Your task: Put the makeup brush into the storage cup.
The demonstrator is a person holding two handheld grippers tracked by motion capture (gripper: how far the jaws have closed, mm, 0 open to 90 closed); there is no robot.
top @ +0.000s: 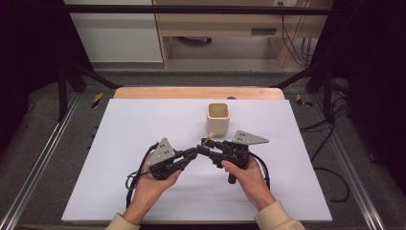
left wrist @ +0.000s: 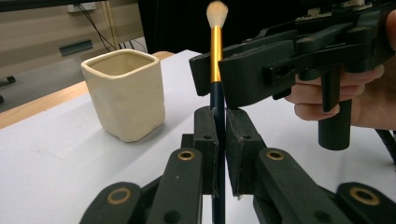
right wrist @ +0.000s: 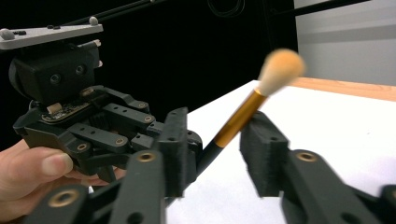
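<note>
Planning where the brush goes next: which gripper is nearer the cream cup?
Right. The right gripper sits just below the cream cup; the left gripper sits lower, farther left.

Wooden table point(top: 143, 92), white sheet point(top: 143, 124) over it, cream cup point(top: 218, 118) standing on sheet

Cup point(top: 218, 117) on the table point(top: 119, 143), behind the two grippers, left gripper point(top: 194, 154) and right gripper point(top: 205, 149) meeting tip to tip at the middle, brush point(left wrist: 215, 60) between them, bristles up, cup just beyond the brush
</note>
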